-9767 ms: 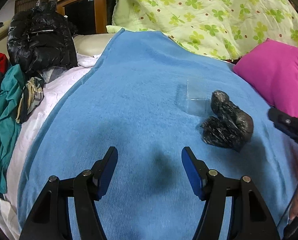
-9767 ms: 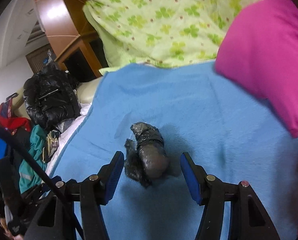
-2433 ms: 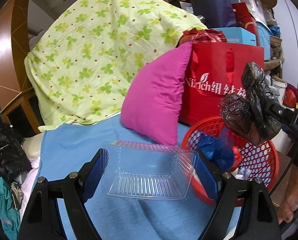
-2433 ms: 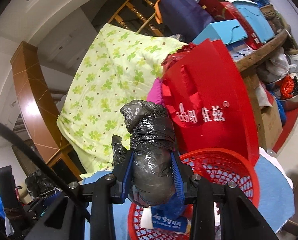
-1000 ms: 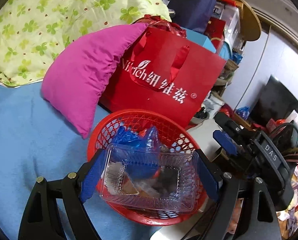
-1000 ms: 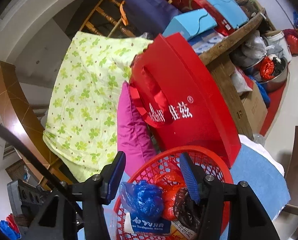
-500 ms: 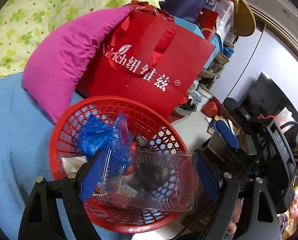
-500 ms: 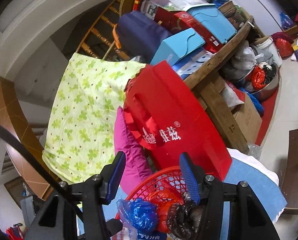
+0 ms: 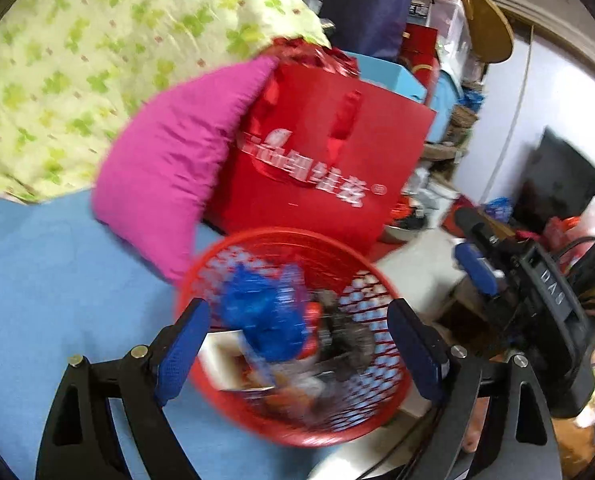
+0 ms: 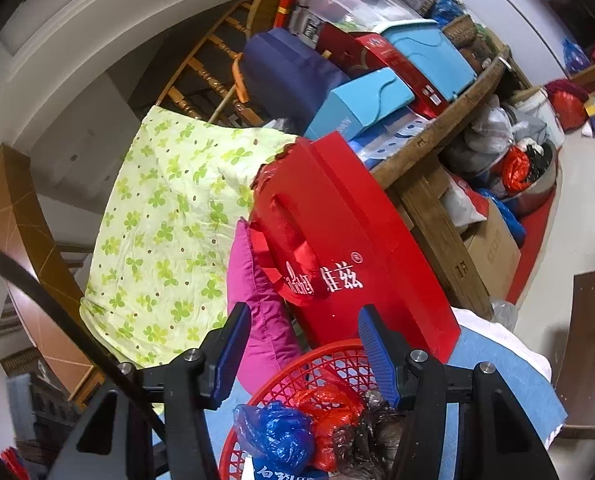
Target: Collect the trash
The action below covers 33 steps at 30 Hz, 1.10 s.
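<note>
A yellow-green quilt (image 10: 165,232) printed with clover leaves was seen draped at the back, above a blue bed cover (image 9: 49,280). A red gift bag (image 10: 337,248) stood against a magenta pillow (image 9: 165,168); white Chinese characters and a registered-mark symbol could be read on it, while the Latin word before them was too blurred to be made out. Behind it, light-blue boxes (image 10: 361,104) and a navy bag (image 10: 289,68) were stacked on a wooden shelf.

The red mesh basket (image 9: 381,280) was placed at the edge of the bed, just in front of the gift bag. In it were seen a blue plastic bag (image 10: 273,436), a red plastic bag (image 10: 329,408), a black trash bag (image 10: 369,432) and a white carton, its print too blurred to read. The clear container could not be picked out with certainty among the blurred trash.

The left gripper (image 9: 297,348) was held above the basket, its fingers spread wide and just opened further, with nothing gripped. The right gripper (image 10: 301,352) was held half open and empty; "DAS" was read on its body in the left view.
</note>
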{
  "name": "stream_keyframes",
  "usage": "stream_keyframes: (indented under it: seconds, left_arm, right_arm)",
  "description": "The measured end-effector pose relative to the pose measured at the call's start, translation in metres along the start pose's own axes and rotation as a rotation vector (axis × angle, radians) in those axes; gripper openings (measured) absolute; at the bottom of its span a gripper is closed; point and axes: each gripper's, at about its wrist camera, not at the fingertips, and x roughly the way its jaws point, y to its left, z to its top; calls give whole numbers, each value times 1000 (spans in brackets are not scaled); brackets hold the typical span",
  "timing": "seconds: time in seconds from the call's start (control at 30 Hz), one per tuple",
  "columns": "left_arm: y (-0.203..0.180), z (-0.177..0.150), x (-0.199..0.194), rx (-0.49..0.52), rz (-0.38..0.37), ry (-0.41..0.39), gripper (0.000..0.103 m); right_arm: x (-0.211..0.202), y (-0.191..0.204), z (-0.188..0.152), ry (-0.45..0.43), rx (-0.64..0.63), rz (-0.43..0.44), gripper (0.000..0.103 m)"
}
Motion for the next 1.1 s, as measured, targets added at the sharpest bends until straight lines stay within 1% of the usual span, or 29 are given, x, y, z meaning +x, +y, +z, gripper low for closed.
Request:
stream_keyframes:
  seconds: [0.1, 0.17, 0.23, 0.37, 0.5, 0.6, 0.7, 0.9, 1.0, 1.1]
  left_arm:
    - [7, -5, -23, 51, 149, -22, 90]
    - [12, -7, -38, 73, 224, -37, 90]
    - [18, -10, -54, 84, 285, -57, 90]
    - [30, -14, -87, 96, 394, -92, 93]
    - [39, -17, -114, 84, 455, -124, 95]
    - [46, -21, -135, 66, 495, -145, 96]
    - [50, -25, -155, 51, 538, -162, 96]
    - [51, -34, -196, 38, 595, -200, 98]
    - [46, -41, -217, 44, 646, -227, 100]
    - [42, -47, -233, 55, 663, -239, 101]
  right_arm:
    - [-3, 17, -7, -4, -64, -5, 60]
    - [-7, 25, -13, 4, -89, -7, 60]
    - [-15, 34, -21, 18, -110, -9, 60]
    - [-35, 51, -34, 39, -154, -7, 66]
    - [-56, 75, -48, 90, -244, 6, 68]
    - [-73, 95, -53, 105, -304, 8, 72]
    - [-87, 114, -54, 123, -355, -5, 75]
    - [-119, 147, -54, 154, -416, -29, 76]
    - [-138, 161, -51, 168, -432, -23, 76]
    - [-155, 173, -48, 171, -461, -29, 78]
